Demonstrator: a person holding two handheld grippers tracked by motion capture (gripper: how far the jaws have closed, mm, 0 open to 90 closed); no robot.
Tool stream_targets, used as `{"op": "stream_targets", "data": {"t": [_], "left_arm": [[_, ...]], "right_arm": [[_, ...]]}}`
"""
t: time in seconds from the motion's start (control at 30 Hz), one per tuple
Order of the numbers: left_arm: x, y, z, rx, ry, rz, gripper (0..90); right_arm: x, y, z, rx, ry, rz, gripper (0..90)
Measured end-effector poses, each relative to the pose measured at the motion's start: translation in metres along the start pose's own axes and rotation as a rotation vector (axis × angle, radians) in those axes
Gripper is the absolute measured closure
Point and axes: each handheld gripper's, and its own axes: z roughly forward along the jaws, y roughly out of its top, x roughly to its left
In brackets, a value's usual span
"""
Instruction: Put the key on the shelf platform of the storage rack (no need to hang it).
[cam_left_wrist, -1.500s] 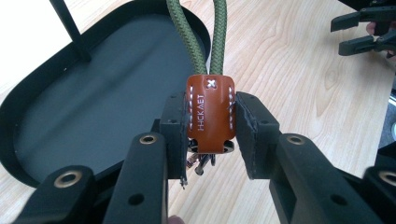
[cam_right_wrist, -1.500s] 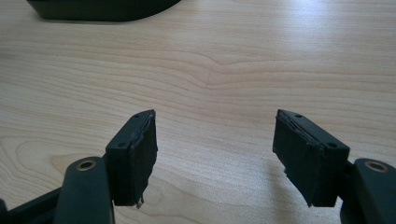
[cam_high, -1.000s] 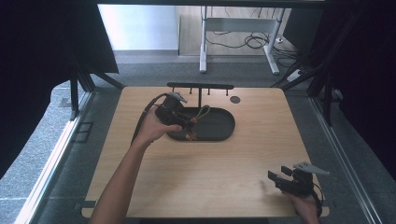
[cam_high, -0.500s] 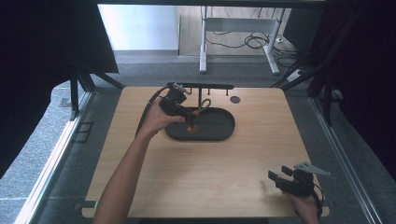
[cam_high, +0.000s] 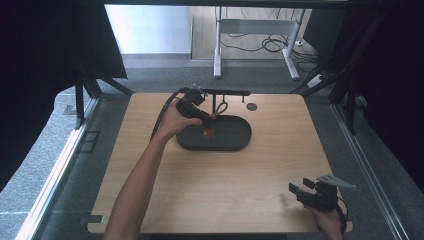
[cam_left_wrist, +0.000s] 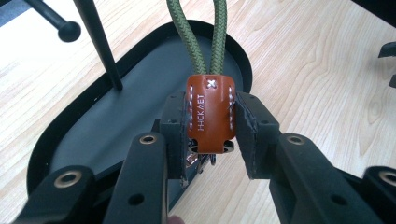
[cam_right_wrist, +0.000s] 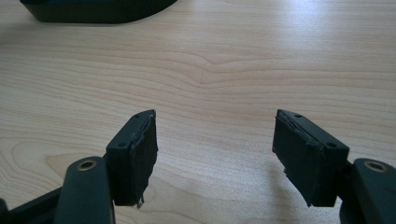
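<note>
Right gripper (cam_high: 303, 192) sat parked at the near right corner of the table (cam_high: 260, 200), jaws wide apart, nothing between them, bare wood ahead in the right gripper view. Well apart from the work.

Left gripper (cam_left_wrist: 210, 135) was clamped on the brown leather tab (cam_left_wrist: 210, 114) of the keychain, pads pressing both stitched edges. Metal hardware (cam_left_wrist: 198, 158) hung at the tab's near end, partly hidden by the jaws. Tab's long axis ran straight out along the jaws; green cord loop (cam_left_wrist: 200, 32) continued that line away from the gripper and out the top of the left gripper view.

In the high view the keychain (cam_high: 210, 131) sat over the left-rear part of the black oval tray (cam_high: 235, 142), loop pointing back toward the stand's post (cam_high: 215, 104) and crossbar (cam_high: 227, 92) just beyond.

Judgement: left hand does the move; loop likely goes onto the crossbar, so loop opening must line up with the bar's free end.
</note>
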Motion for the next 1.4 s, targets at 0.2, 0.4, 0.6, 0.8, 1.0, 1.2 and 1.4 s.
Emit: {"op": "stream_targets", "data": {"t": [0.2,0.4,0.6,0.8,1.0,1.2,1.4], "left_arm": [[0.004,0.001,0.013,0.012,0.011,0.003,66.5],[0.011,-0.004,0.027,0.033,0.015,-0.009,66.5],[0.016,-0.011,0.043,0.057,0.045,-0.033,66.4],[0.016,-0.018,0.053,0.066,0.051,-0.036,66.1],[0.015,-0.023,0.058,0.062,0.060,-0.037,65.9],[0.013,-0.024,0.056,0.066,0.058,-0.038,64.4],[0.009,-0.025,0.047,0.036,0.060,-0.031,62.7]], "right_arm": [[-0.001,-0.001,0.000,-0.002,-0.004,0.005,31.1],[-0.001,-0.001,0.001,0.001,-0.003,0.001,31.1],[-0.001,-0.002,0.001,0.007,-0.004,0.000,31.1],[-0.002,-0.002,0.001,0.011,-0.007,0.002,31.1],[-0.002,-0.003,0.002,0.012,-0.008,0.001,31.1],[-0.002,-0.003,0.001,0.012,-0.008,0.000,31.0],[-0.001,-0.003,0.002,0.010,-0.007,-0.001,31.1]]}}
